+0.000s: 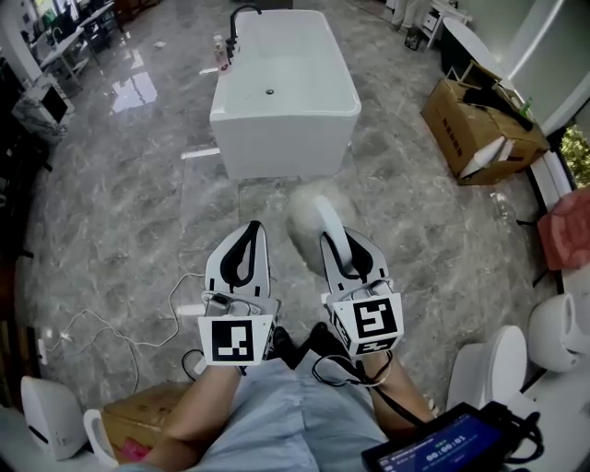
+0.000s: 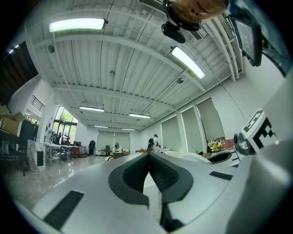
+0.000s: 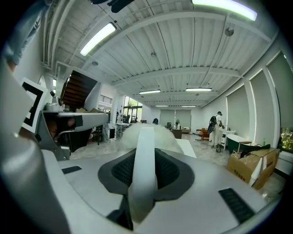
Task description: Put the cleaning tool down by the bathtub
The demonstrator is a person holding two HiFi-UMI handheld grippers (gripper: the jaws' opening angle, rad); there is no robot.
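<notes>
The cleaning tool (image 1: 313, 219) is a white handle with a fluffy white head, and it points toward the white bathtub (image 1: 284, 92) ahead on the marble floor. My right gripper (image 1: 337, 241) is shut on its flat handle (image 3: 143, 164), which runs between the dark pads (image 3: 170, 172); the fluffy head (image 3: 160, 135) shows beyond the tips. To its left, my left gripper (image 1: 246, 241) is shut with nothing in it, its pads (image 2: 133, 173) meeting. Both grippers are held side by side in front of the person, a short way from the tub's near end.
A black tap (image 1: 241, 13) stands at the tub's far left. An open cardboard box (image 1: 479, 129) lies at the right. White toilets (image 1: 502, 364) stand at the lower right, a cable (image 1: 111, 327) and a box (image 1: 152, 410) at the lower left. People stand far off (image 3: 215, 122).
</notes>
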